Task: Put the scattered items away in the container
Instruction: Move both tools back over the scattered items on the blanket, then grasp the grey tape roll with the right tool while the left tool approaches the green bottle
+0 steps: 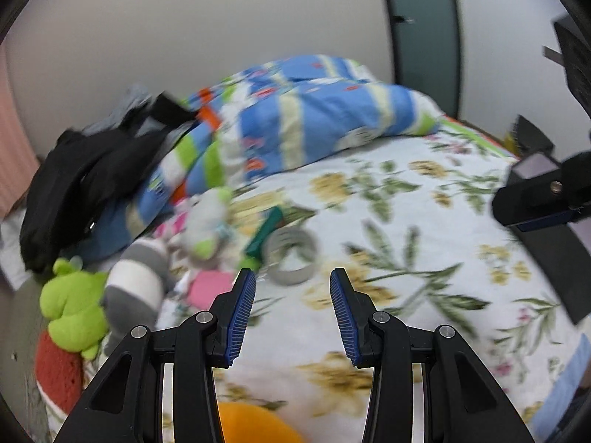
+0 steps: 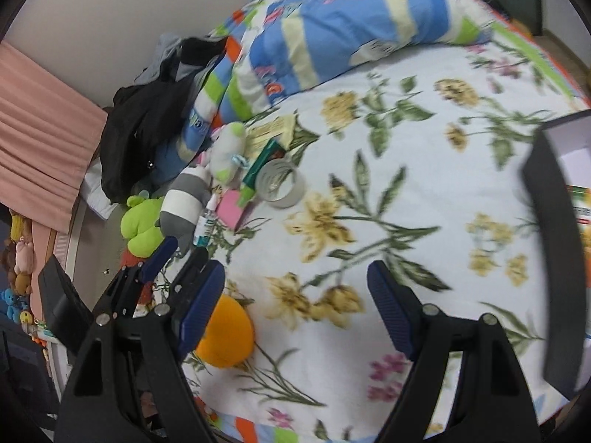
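Floral cotton fills both views: the bedsheet (image 2: 388, 170) lies under my two grippers, and the scattered items sit in a cluster at its left edge, beside the folded striped quilt (image 1: 314, 110). My left gripper (image 1: 292, 317) has its jaws partly apart with nothing between them, and it points just short of the grey tape roll (image 1: 291, 258). My right gripper (image 2: 295, 306) stands wide open and empty over bare sheet, with the orange plush ball (image 2: 227, 336) just beside its left finger. The container (image 2: 554, 251), a dark-walled box, sits at the far right edge, well apart from the clutter.

I judge the step in hand to be the approach for a first pick. Both pictures are smeared, so I would settle the hands before committing. The tape roll seems the easiest target: one finger inside the ring, one outside, closing across its wall. The green box (image 2: 262, 166) touching it may be a toothpaste carton; I cannot be sure.
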Tool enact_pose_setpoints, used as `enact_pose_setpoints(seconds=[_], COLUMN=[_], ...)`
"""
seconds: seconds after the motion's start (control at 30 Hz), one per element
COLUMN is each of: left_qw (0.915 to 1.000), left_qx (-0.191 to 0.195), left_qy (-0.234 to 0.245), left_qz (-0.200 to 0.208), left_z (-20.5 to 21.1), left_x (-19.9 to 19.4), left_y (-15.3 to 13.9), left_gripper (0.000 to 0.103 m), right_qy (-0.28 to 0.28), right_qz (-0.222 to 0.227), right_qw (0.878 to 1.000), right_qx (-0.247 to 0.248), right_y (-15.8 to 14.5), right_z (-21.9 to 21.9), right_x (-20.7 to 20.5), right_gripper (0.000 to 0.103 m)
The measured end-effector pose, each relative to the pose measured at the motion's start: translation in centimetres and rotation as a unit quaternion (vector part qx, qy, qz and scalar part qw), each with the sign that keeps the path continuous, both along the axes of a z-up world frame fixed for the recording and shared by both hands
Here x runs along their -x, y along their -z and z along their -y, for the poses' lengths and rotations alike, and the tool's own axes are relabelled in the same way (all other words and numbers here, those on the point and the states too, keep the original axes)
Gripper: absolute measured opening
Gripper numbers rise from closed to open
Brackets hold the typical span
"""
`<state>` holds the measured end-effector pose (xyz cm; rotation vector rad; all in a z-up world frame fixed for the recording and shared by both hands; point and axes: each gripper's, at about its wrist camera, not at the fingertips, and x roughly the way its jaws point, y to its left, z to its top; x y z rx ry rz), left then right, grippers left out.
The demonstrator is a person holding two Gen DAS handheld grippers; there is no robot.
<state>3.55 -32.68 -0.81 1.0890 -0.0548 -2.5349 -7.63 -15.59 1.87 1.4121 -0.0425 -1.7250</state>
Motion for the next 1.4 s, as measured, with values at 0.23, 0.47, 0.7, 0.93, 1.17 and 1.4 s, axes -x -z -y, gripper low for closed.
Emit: enact_pose_setpoints(seconds=[0.23, 0.47, 0.7, 0.93, 1.17, 1.4], left_qw=[0.9973, 0.9930, 0.9949, 0.9962, 0.9965, 0.9919], left_qx=[-0.016, -0.045, -0.068, -0.073, -0.070, -0.086], left_qy=[-0.071, -0.107, -0.070, -0.027, 0.015, 0.071], left_qz=[0.010, 0.019, 0.027, 0.038, 0.043, 0.061], left_z=[9.4, 15.6, 17.1, 17.1, 16.6, 15.3], left_x=[-2.7, -4.2, -1.4, 2.6, 4.9, 6.2], left_y=[2.7, 5.9, 9.6, 12.5, 13.2, 14.4], left_gripper=[0.043, 0.043, 0.043, 0.043, 0.043, 0.043], right_qy=[-0.041, -0.054, -0.030, 0.006, 0.028, 0.068], right_qz=[0.032, 0.089, 0.166, 0.194, 0.214, 0.208], right_qw=[0.999, 0.994, 0.984, 0.979, 0.974, 0.974], right_qx=[-0.001, 0.023, 0.055, 0.068, 0.065, 0.057], right_y=[3.1, 6.0, 10.3, 13.4, 15.3, 16.2], right_z=[8.2, 14.8, 19.4, 20.5, 19.7, 16.9], right_x=[-1.9, -3.2, -2.8, -0.7, 0.9, 3.6], right_gripper=[0.080, 0.080, 0.080, 0.081, 0.081, 0.082])
